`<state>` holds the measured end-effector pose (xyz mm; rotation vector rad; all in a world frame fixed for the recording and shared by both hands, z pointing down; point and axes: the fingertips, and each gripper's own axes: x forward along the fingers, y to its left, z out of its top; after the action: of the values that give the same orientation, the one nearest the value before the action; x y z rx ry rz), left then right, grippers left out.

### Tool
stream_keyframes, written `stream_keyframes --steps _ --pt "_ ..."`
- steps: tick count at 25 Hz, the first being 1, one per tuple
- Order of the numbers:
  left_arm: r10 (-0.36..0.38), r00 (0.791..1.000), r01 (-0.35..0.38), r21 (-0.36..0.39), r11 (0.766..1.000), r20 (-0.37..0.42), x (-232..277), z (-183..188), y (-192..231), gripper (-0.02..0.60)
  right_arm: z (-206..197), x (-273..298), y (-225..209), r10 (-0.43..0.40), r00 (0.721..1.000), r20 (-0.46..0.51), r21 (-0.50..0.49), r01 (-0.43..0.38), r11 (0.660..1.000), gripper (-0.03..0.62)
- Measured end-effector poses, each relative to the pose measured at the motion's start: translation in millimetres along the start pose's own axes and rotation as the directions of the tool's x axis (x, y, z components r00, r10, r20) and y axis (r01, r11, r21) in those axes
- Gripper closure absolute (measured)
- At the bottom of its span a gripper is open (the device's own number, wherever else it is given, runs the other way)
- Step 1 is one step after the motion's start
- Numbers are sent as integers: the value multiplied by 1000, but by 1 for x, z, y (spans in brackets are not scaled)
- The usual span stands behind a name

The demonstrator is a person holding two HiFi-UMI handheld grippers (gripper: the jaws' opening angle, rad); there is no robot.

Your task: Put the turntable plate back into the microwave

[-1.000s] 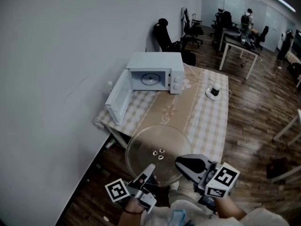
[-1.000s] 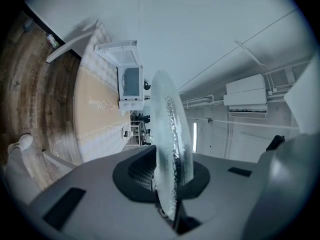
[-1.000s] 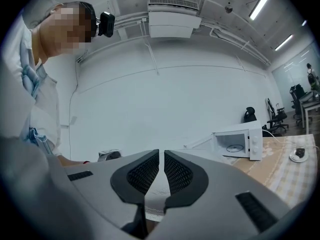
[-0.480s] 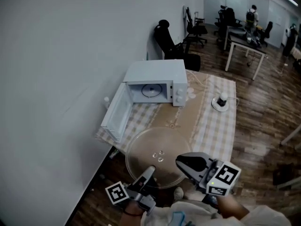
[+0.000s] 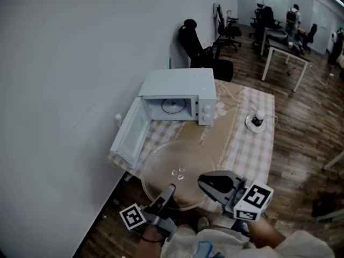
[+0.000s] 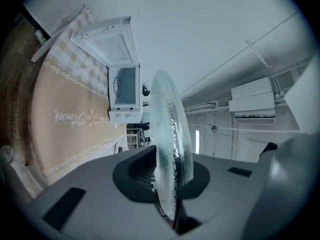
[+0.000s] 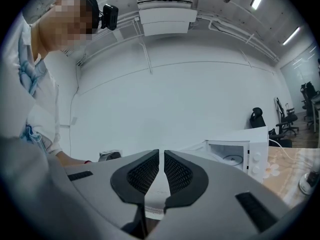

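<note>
Lower centre of the head view: the glass turntable plate [image 5: 173,172] was carried roughly level in the air, on the near side of the surface [image 5: 250,149], well apart from the microwave [image 5: 180,93]. The microwave stood at the upper middle of the frame with its door [image 5: 129,132] swung fully open to the left.

The left hand-held gripper [image 5: 167,193] was clamped on the plate's near rim. Its own view showed the glass edge-on, running between the two pads. The right hand-held gripper [image 5: 211,184] had its jaws drawn almost together, only a thin slit between them and nothing in it.

Risks, as judged:
- The whole plate hung from one pinch at its rim. Smooth glass on a small pad area could pivot or slip out, more so if tilted on the way in.
- The plate looked wide against the cavity mouth, so an off-centre approach could knock the rim against the door or the frame.
- Set down off the hub, it would sit crooked on the ring [image 5: 171,106] inside.

Not resolved:
- Whether the right hand-held gripper touched the plate's right edge or merely hung beside it. The head view showed overlap only.
- The hub detail inside the cavity was too small to read.
- The small item on a saucer [image 5: 257,119] at the right of the surface was not identifiable.
- Both hands were cut off at the bottom edge.
</note>
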<state>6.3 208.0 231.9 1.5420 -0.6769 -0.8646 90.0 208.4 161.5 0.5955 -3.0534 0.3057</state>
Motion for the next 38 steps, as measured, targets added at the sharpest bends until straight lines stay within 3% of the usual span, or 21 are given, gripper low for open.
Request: stream_keyframes --steps 9,19,38 --pt "-26 999 26 -4 1000 40 35 35 18 558 -5 25 -37 -8 1000 -16 11 8 1000 559" --pt "-46 998 46 -7 999 31 70 83 45 560 -20 66 -89 -45 998 -37 33 46 998 558" --pt "-13 1000 14 -33 999 6 121 157 110 560 -51 132 -159 -81 994 -69 87 86 992 557"
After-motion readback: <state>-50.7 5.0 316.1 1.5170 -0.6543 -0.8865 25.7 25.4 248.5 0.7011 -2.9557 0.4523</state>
